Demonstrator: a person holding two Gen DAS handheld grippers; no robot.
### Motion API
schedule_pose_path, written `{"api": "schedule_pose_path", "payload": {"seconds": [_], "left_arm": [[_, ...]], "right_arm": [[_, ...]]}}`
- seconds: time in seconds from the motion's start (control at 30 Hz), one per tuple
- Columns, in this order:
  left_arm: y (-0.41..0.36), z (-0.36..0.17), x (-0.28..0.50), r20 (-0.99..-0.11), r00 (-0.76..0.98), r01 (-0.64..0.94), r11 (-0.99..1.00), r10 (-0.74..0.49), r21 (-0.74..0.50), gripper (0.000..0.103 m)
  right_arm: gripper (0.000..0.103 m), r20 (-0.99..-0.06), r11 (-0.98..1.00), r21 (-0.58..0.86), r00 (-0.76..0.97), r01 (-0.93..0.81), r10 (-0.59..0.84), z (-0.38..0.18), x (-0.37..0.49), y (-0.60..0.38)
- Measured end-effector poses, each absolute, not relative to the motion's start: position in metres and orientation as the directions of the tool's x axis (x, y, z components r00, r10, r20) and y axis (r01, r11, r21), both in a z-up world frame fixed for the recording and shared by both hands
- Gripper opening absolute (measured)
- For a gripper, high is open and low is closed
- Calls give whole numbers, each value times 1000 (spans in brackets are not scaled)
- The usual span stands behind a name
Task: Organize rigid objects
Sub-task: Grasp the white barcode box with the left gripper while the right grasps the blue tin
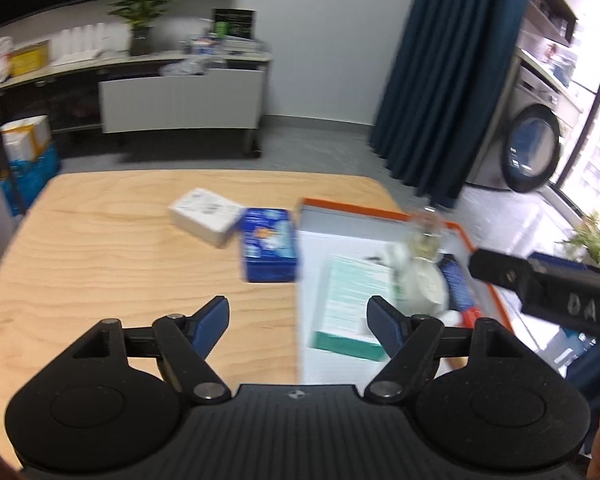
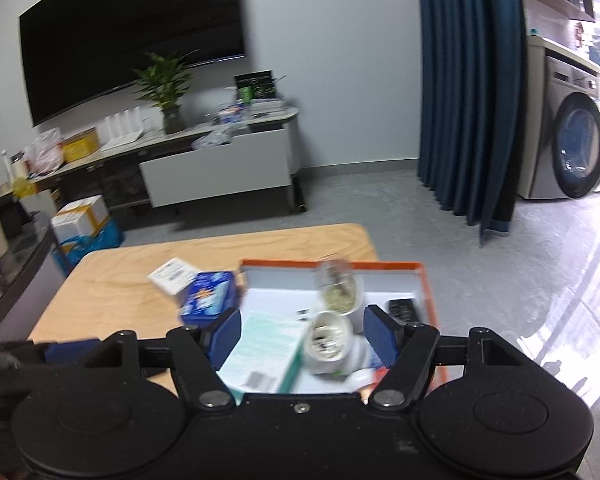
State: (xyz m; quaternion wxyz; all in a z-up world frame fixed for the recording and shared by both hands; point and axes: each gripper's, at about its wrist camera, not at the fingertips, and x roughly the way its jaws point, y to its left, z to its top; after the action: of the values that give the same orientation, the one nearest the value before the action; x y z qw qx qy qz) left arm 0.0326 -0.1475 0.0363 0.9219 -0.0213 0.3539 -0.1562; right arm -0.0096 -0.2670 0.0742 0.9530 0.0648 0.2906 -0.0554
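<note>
An orange-rimmed white box (image 1: 384, 210) (image 2: 426, 284) stands on the right of the wooden table (image 1: 100, 248) (image 2: 112, 272). Inside lie a green-and-white carton (image 1: 352, 300) (image 2: 268, 348), a white cup (image 2: 328, 340), a clear jar (image 1: 426, 236) (image 2: 338, 286), a white bowl (image 1: 430, 288) and a dark remote (image 2: 402, 308). Left of the box sit a blue tin (image 1: 268, 246) (image 2: 210, 296) and a white box (image 1: 206, 214) (image 2: 172, 276). My left gripper (image 1: 298, 322) is open above the box's left wall, nothing between its fingers. My right gripper (image 2: 302, 332) is open above the box's contents.
The right gripper's body (image 1: 548, 284) reaches in from the right in the left wrist view. Beyond the table are a low cabinet (image 1: 180, 96) with a plant (image 1: 140, 8), a dark blue curtain (image 1: 452, 80) and a washing machine (image 1: 532, 148).
</note>
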Motion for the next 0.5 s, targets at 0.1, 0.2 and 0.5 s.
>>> {"api": "schedule_pose_path", "payload": {"seconds": [0.1,0.2,0.5], "left_arm": [[-126,43,33,-642,717,238,961,-271,-140,80],[-106,49,33,-632,735,209,969,-245,-133,83],[-65,49,51,-641,742,147,981,-195,-128,85]], "right_arm": [[82,-569,990,91,822,111,-40,74,-7,-248],[83,-577,991,99,817,86,-13,73,-3,-232],[84,-617,995,97,786,28,38,65,22,-199]]}}
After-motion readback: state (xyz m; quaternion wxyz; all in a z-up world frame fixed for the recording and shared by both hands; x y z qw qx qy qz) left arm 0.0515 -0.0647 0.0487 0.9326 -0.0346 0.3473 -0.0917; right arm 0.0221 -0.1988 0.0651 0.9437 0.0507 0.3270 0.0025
